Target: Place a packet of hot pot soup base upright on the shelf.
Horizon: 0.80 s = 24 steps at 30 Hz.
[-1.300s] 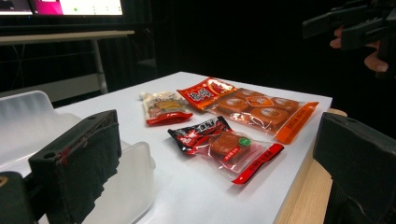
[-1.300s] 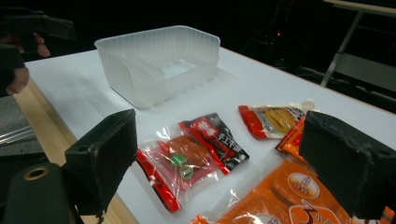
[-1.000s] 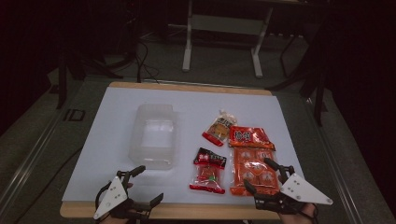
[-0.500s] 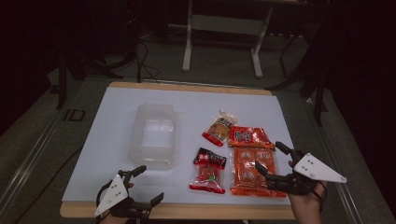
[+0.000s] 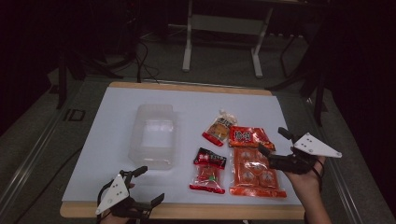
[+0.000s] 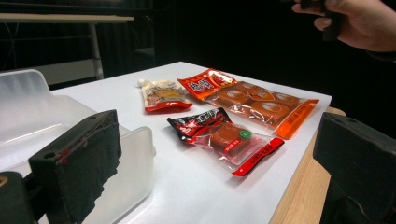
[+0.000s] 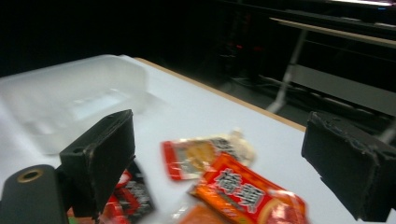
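We see the right tool [image 5: 275,142] hovering with its jaws spread wide and nothing between them, over the right edge of the large orange packet [image 5: 254,162], which lies flat on the white tabletop [image 5: 112,116]. Just left of that packet lie a small dark-topped packet [image 5: 209,170] and a pale pouch [image 5: 220,128]. The clear plastic container [image 5: 153,135] sits farther left. Our left tool [image 5: 148,185] is also wide open and empty at the tabletop's near edge, just in front of the container.

Black two-jaw gripper [image 5: 275,142] each hand, grey triangular top plate (screw-dotted).
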Each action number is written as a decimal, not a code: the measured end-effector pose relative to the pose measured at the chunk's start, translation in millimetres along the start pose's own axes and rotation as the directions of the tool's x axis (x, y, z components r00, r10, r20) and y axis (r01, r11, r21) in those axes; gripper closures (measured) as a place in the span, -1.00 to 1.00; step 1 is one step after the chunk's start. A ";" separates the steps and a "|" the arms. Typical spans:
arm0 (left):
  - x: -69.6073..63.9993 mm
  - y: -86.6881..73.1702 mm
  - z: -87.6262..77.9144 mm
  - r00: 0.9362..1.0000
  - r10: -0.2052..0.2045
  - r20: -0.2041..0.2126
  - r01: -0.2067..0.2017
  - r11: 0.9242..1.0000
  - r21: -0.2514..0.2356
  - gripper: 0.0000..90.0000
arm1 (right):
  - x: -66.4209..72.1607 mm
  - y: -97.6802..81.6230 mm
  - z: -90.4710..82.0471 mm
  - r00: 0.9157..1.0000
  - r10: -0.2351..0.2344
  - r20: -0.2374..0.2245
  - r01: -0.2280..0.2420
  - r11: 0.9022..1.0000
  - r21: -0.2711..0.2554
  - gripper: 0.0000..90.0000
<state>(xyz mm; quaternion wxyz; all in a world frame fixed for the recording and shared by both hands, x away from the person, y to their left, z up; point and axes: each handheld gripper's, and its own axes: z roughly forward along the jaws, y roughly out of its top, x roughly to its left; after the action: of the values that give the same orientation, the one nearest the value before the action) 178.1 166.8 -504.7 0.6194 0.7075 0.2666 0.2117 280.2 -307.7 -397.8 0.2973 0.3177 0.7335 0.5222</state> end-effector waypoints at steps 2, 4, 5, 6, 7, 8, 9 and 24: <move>0.1 -0.1 0.3 1.000 -0.002 0.001 0.002 1.000 0.001 -0.97 | -6.1 -2.7 6.9 1.000 0.009 0.015 -0.009 1.000 0.023 -0.79; 0.0 -0.3 0.5 1.000 -0.002 0.002 0.002 1.000 0.002 -0.97 | -13.4 -6.0 14.7 1.000 0.017 0.027 -0.019 0.998 0.057 -0.78; 0.0 -0.3 0.5 1.000 -0.002 0.002 0.002 1.000 0.002 -0.97 | -16.8 -8.4 17.9 0.999 0.019 0.037 -0.021 0.998 0.052 -0.78; -0.1 -0.4 0.7 1.000 -0.003 0.004 0.003 1.000 0.002 -0.97 | -19.6 -10.1 20.2 0.999 0.021 0.031 -0.023 0.998 0.055 -0.75; -0.1 -0.4 0.7 1.000 -0.003 0.004 0.003 1.000 0.002 -0.97 | -24.2 -12.9 24.8 0.999 0.020 0.029 -0.022 0.997 0.069 -0.73; 0.2 -0.7 1.1 1.000 0.000 0.004 0.000 1.000 0.004 -0.97 | -27.3 -14.9 27.8 0.999 0.019 0.027 -0.021 0.997 0.071 -0.73; 0.3 -0.9 1.2 1.000 0.000 0.005 0.000 1.000 0.005 -0.97 | -30.5 -16.8 31.0 1.000 0.023 0.019 -0.025 0.997 0.079 -0.71; 0.9 -2.2 2.5 1.000 0.001 0.006 -0.001 1.000 0.012 -0.97 | -71.4 -52.0 69.6 0.995 0.095 0.010 -0.095 0.973 0.208 -0.60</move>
<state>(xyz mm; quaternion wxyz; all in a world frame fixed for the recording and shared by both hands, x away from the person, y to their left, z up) 180.1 165.7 -507.2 0.6157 0.7121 0.2656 0.2080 369.9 -336.1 -459.4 0.2371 0.3817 0.7682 0.4560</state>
